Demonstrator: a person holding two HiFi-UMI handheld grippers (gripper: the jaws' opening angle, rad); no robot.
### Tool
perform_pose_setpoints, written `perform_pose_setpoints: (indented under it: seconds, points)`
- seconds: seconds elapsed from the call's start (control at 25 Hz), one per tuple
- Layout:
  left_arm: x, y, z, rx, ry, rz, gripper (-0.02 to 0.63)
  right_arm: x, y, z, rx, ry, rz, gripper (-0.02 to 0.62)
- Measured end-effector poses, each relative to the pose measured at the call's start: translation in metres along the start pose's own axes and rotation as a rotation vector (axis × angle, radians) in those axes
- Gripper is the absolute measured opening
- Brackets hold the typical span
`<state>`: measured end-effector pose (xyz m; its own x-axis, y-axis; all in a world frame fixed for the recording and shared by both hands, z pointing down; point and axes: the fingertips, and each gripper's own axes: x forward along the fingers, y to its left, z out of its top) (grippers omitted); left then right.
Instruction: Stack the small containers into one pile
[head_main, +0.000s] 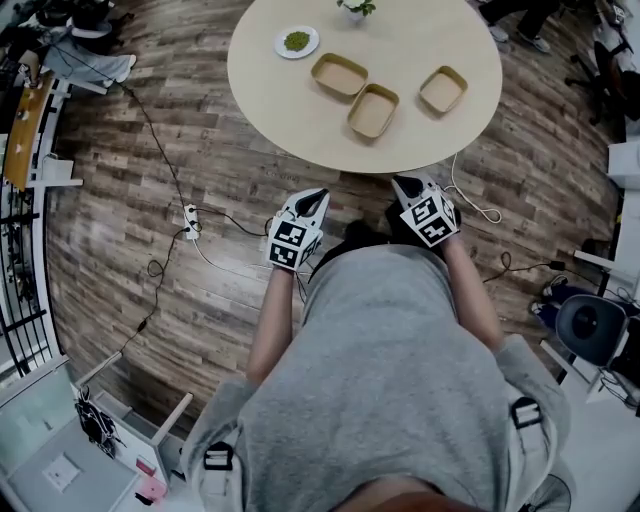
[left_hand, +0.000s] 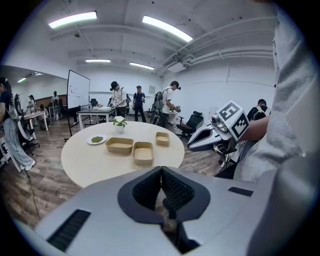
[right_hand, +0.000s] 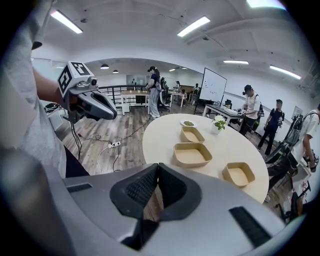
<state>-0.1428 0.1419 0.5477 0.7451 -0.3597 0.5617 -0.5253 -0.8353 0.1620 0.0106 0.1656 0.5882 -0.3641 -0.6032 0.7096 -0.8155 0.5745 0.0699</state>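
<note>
Your left gripper (head_main: 316, 194) and right gripper (head_main: 404, 183) are both pressed shut, empty; the containers (head_main: 373, 110) look light and flimsy, so pinch a rim

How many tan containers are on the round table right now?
3. The first container sits nearest the small plate. The second container lies close beside it, toward the person. The third container stands apart on the head view's right. None are stacked, and none seems hidden.
</note>
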Motion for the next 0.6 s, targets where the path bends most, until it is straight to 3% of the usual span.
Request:
perform_pose_setpoints:
  seconds: [0.28,0.6]
  points:
    - [0.031,0.014,0.022,-0.036,0.009,0.025,0.018,0.015,-0.043,0.014,-0.025,-0.005,0.032,0.006]
    - [0.094,0.02,0.067,-0.058,-0.002,0.058,0.018,0.026,-0.119,0.001,-0.043,0.019,0.075,0.006]
